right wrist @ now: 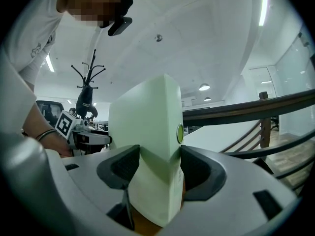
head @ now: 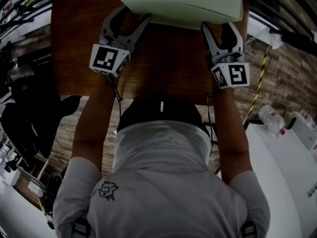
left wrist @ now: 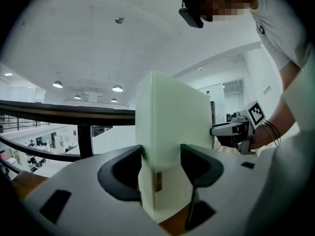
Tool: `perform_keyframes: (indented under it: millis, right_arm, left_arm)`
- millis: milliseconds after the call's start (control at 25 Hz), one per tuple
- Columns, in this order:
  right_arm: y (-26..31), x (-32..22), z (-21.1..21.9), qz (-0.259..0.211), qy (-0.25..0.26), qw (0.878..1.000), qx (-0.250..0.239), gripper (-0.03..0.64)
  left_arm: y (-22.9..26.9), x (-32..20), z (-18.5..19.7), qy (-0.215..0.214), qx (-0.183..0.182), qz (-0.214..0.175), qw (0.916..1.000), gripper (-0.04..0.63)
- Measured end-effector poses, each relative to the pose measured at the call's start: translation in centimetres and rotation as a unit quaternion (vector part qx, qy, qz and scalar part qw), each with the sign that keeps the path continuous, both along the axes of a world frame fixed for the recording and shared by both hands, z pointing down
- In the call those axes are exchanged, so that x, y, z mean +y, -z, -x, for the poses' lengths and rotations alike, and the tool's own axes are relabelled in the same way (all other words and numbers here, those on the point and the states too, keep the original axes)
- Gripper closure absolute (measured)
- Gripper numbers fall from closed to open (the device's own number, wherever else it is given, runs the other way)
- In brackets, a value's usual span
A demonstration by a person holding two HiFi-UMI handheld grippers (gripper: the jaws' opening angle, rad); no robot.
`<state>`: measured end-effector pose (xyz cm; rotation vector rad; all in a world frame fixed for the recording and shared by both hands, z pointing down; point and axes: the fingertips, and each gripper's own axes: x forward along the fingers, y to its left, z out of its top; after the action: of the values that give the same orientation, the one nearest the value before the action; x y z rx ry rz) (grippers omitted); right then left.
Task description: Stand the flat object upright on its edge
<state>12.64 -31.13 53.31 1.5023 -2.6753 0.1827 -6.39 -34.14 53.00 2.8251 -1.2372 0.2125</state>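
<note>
**Head view:** a pale green slab (head: 183, 4) stands on its long edge at the far side of the brown wooden tabletop (head: 163, 68). Its narrow top edge faces up. The left gripper (head: 130, 20) is at one end of the slab and the right gripper (head: 218, 31) at the other, each carried on a bare forearm.

**Left gripper view:** the slab (left wrist: 172, 127) rises upright between the fingers (left wrist: 123, 173), corner on. It is smooth and matte, with a thin end face and a broad side face. A small brown tag (left wrist: 158, 181) sits low on the corner. The fingers stand wide, and both pads lie against the slab's faces.

**Right gripper view:** the other end of the slab (right wrist: 147, 127) shows rounded corners and a small round yellow-green spot (right wrist: 180, 132) on its end face. These fingers (right wrist: 120, 168) are also spread wide, clamped on the slab's two sides.
</note>
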Motion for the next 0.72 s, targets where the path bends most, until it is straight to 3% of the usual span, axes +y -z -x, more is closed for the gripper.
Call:
perform_keyframes:
  millis: [720]
  right_arm:
    - [0.85,0.53,-0.25,-0.006,-0.003,1.000,-0.005,0.377]
  left_arm:
    - [-0.02,0.14,0.58,0.008,0.000,0.001,1.0000,0.318]
